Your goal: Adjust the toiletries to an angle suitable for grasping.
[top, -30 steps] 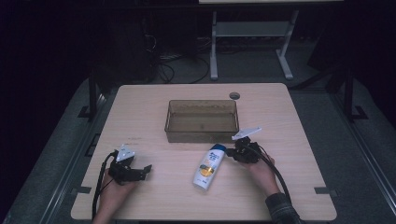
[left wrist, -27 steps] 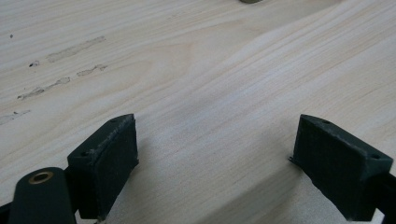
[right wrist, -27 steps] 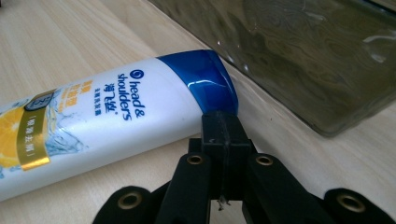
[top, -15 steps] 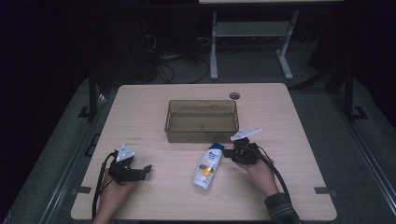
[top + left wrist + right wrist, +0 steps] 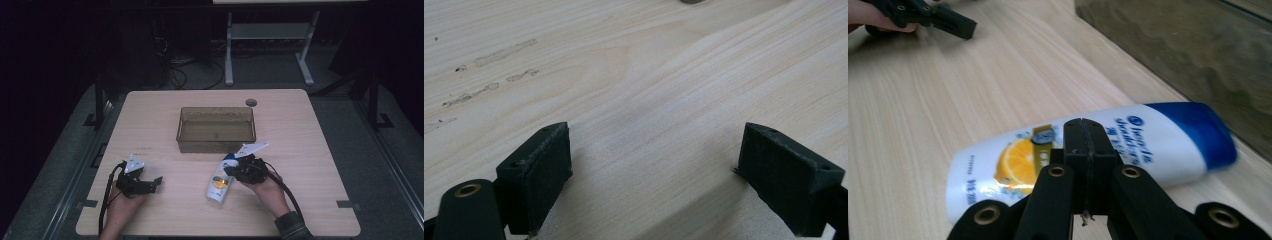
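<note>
A white shampoo bottle point(image 5: 219, 181) with a blue cap and an orange on its label lies flat on the wooden table point(image 5: 300, 130), cap toward the bin. My right gripper point(image 5: 231, 171) is shut with nothing between its jaws. In the right gripper view its closed tips point(image 5: 1088, 134) stand right in front of the bottle point(image 5: 1148, 145), at about mid-body; whether they touch it is unclear. My left gripper point(image 5: 156, 183) rests on the table at the front left. Its jaws point(image 5: 654, 165) stand wide open over bare wood.
A clear brown plastic bin point(image 5: 216, 130) stands just behind the bottle at the table's middle and appears as a dark wall point(image 5: 1193, 55) in the right gripper view. A small round grommet point(image 5: 251, 102) sits near the far edge. Cables trail from both grippers.
My right gripper has moved left and slightly toward the person, closing in on the bottle's side. The bottle and the left gripper have stayed put.
</note>
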{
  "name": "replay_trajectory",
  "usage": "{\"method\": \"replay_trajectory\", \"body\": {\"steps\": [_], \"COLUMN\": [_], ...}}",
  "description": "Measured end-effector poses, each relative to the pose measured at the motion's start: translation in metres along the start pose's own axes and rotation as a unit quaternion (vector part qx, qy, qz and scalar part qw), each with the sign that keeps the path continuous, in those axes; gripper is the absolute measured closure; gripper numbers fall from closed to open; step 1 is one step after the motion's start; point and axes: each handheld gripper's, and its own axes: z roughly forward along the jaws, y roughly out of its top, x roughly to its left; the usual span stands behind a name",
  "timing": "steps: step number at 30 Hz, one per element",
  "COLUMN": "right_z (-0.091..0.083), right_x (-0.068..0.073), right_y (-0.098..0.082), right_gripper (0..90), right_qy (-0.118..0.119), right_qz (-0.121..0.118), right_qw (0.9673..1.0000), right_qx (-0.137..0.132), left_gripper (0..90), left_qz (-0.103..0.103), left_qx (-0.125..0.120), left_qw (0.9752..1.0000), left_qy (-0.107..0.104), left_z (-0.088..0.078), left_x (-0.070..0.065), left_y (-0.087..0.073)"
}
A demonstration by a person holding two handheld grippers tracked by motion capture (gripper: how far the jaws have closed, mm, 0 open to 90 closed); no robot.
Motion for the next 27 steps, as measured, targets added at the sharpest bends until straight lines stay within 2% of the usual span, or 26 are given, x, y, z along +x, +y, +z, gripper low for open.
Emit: {"method": "replay_trajectory", "body": {"steps": [13, 18, 27], "right_z": [0.028, 0.044, 0.053], "right_x": [0.03, 0.046, 0.055], "right_y": [0.007, 0.008, 0.008], "right_gripper": [89.7, 89.7, 89.7], "right_qy": [0.023, 0.027, 0.03], "right_qz": [-0.029, -0.054, -0.071], "right_qw": [0.9991, 0.9974, 0.9956], "right_qx": [0.021, 0.039, 0.054], "left_gripper": [12.4, 12.4, 12.4], "left_qz": [0.001, 0.001, 0.001], "left_qx": [0.001, 0.001, 0.001], "left_qw": [1.0, 1.0, 1.0], "left_qy": [0.002, 0.002, 0.001], "left_z": [0.0, 0.001, 0.001], "left_x": [0.0, 0.0, 0.0], "left_y": [0.001, 0.001, 0.001]}}
